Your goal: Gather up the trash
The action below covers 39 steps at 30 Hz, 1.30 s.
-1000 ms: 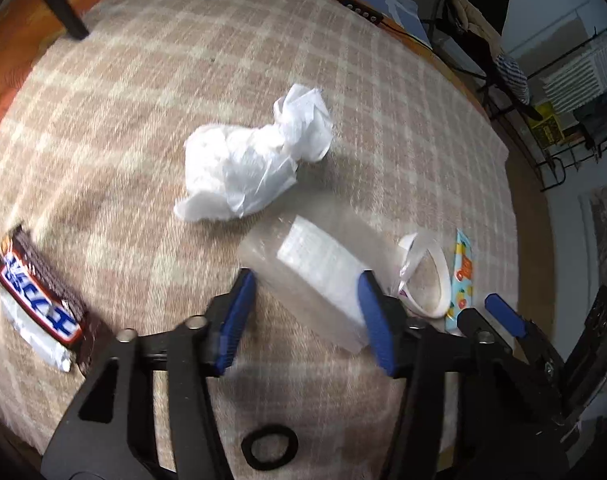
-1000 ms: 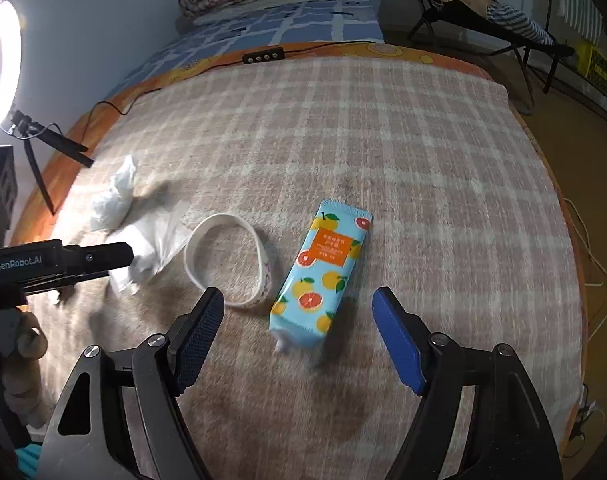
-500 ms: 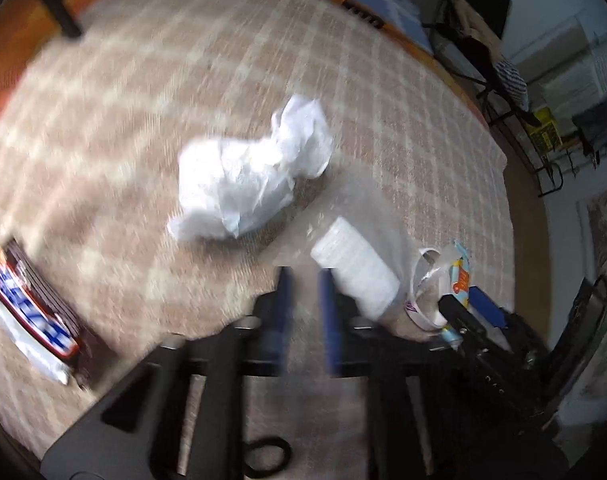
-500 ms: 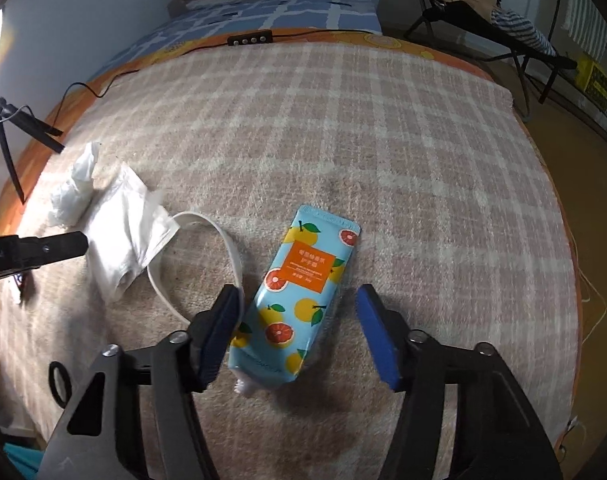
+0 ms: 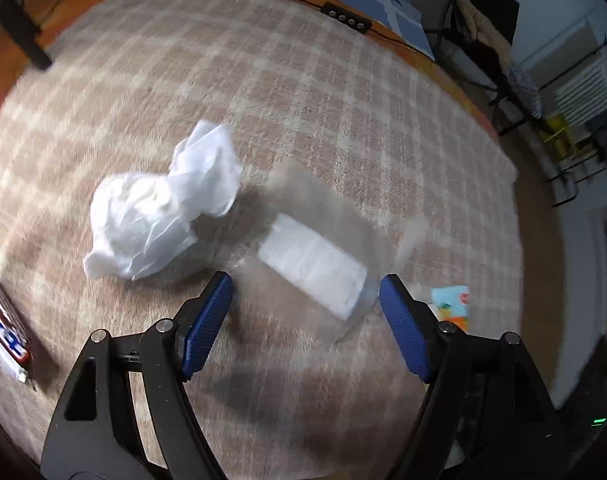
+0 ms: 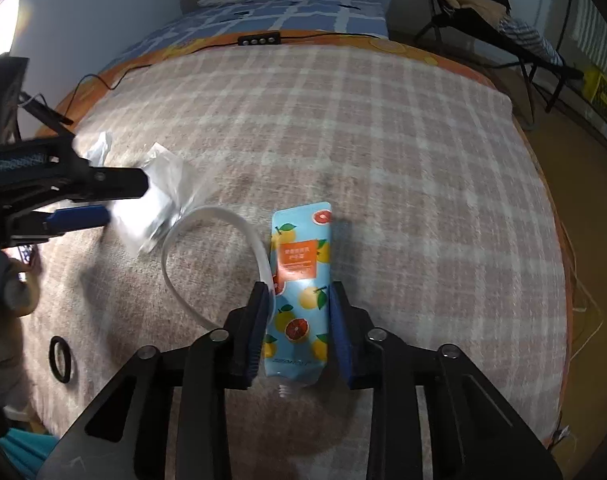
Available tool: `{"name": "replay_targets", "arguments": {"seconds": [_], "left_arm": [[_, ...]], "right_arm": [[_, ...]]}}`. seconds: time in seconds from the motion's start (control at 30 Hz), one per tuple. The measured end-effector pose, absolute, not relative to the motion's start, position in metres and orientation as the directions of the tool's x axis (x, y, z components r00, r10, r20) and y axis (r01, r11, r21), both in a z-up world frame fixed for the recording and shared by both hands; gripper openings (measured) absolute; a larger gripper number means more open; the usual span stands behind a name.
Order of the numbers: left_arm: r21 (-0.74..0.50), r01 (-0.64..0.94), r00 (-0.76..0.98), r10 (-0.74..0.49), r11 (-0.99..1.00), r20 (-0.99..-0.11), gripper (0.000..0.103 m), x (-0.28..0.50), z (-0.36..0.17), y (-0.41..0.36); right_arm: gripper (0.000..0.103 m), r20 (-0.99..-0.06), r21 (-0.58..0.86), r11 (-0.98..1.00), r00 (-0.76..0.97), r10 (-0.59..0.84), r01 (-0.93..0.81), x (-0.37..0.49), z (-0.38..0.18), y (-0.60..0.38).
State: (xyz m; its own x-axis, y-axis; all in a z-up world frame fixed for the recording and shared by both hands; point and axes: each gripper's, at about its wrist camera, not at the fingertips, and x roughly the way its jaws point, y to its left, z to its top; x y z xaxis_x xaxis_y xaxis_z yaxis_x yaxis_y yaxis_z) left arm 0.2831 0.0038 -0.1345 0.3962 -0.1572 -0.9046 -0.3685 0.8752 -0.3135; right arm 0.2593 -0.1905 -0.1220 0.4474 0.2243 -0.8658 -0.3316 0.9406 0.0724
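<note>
A clear plastic packet with a white pad inside (image 5: 313,266) lies on the plaid blanket (image 5: 303,80), between and just ahead of the fingers of my open left gripper (image 5: 303,308); it also shows in the right wrist view (image 6: 159,200). A crumpled white plastic bag (image 5: 155,212) lies to its left. My right gripper (image 6: 299,320) is closed around a blue fruit-print pouch (image 6: 299,280) that lies on the blanket, with both pads against its sides. A white band (image 6: 219,260) lies beside the pouch, against the left pad.
A candy bar wrapper (image 5: 3,328) lies at the left edge. A black ring (image 6: 59,358) lies on the blanket near the front left. A power strip (image 6: 259,39) and its cable run along the far edge. Chairs and a rack stand at the right.
My left gripper shut briefly, then opened wide again around the clear packet. My right gripper moved forward over the pouch and closed on its sides.
</note>
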Motion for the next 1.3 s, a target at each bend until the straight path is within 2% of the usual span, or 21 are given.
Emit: {"name": "replay_targets", "arguments": {"seconds": [0.13, 0.2, 0.23, 0.27, 0.3, 0.4, 0.47, 0.57, 0.63, 0.67, 0.7, 0.77, 0.9, 1.0, 1.17, 1.3], "left_arm": [[-0.182, -0.315, 0.408, -0.04, 0.931, -0.912, 0.075, 0.29, -0.138, -0.016], [-0.125, -0.301, 0.416, 0.012, 0.945, -0.909, 0.052, 0.291, -0.139, -0.022], [-0.1, -0.295, 0.421, 0.035, 0.95, -0.906, 0.044, 0.292, -0.14, -0.024], [-0.083, -0.293, 0.426, 0.053, 0.953, -0.903, 0.025, 0.294, -0.14, -0.024], [-0.08, -0.295, 0.429, 0.057, 0.952, -0.902, 0.013, 0.297, -0.141, -0.023], [-0.15, -0.291, 0.438, -0.008, 0.945, -0.899, 0.006, 0.294, -0.143, -0.002], [-0.203, -0.29, 0.436, -0.059, 0.935, -0.898, 0.006, 0.291, -0.142, 0.008], [-0.349, -0.268, 0.403, -0.225, 0.898, -0.887, 0.006, 0.289, -0.141, 0.022], [-0.391, -0.248, 0.388, -0.279, 0.887, -0.879, 0.007, 0.294, -0.133, 0.025], [-0.384, -0.232, 0.392, -0.276, 0.893, -0.878, 0.015, 0.297, -0.128, 0.025], [-0.373, -0.217, 0.401, -0.266, 0.902, -0.877, 0.032, 0.299, -0.122, 0.025], [-0.363, -0.177, 0.428, -0.261, 0.915, -0.865, 0.052, 0.309, -0.108, 0.026], [-0.329, -0.109, 0.438, -0.251, 0.938, -0.863, 0.053, 0.339, -0.097, 0.025], [-0.247, -0.11, 0.415, -0.182, 0.963, -0.891, 0.053, 0.361, -0.105, 0.025], [-0.315, -0.142, 0.33, -0.255, 0.938, -0.909, 0.053, 0.379, -0.134, 0.04], [-0.33, -0.074, 0.303, -0.294, 0.941, -0.906, 0.053, 0.36, -0.133, 0.031]], "right_arm": [[0.02, -0.865, 0.166, 0.937, 0.412, 0.288, -0.306, 0.263, -0.12, -0.207], [0.02, -0.866, 0.203, 0.938, 0.396, 0.306, -0.281, 0.264, -0.123, -0.216], [0.021, -0.864, 0.221, 0.938, 0.392, 0.315, -0.268, 0.264, -0.124, -0.22], [0.021, -0.862, 0.25, 0.936, 0.383, 0.332, -0.25, 0.266, -0.126, -0.225], [0.021, -0.862, 0.265, 0.934, 0.376, 0.341, -0.239, 0.267, -0.128, -0.228], [0.021, -0.861, 0.282, 0.931, 0.366, 0.352, -0.232, 0.269, -0.131, -0.231], [0.021, -0.863, 0.267, 0.932, 0.368, 0.345, -0.246, 0.269, -0.13, -0.226], [0.027, -0.871, 0.221, 0.934, 0.375, 0.319, -0.281, 0.268, -0.131, -0.216], [0.031, -0.874, 0.194, 0.933, 0.378, 0.305, -0.304, 0.267, -0.132, -0.208], [0.031, -0.877, 0.172, 0.932, 0.381, 0.292, -0.319, 0.266, -0.133, -0.204], [0.031, -0.878, 0.16, 0.932, 0.385, 0.285, -0.325, 0.266, -0.133, -0.203], [0.031, -0.878, 0.155, 0.931, 0.385, 0.283, -0.331, 0.266, -0.134, -0.202], [0.031, -0.874, 0.195, 0.929, 0.374, 0.31, -0.315, 0.271, -0.135, -0.206], [0.031, -0.873, 0.202, 0.928, 0.372, 0.315, -0.312, 0.271, -0.135, -0.208], [0.031, -0.872, 0.203, 0.928, 0.373, 0.317, -0.313, 0.267, -0.133, -0.216], [0.031, -0.871, 0.211, 0.928, 0.372, 0.321, -0.306, 0.27, -0.133, -0.216]]}}
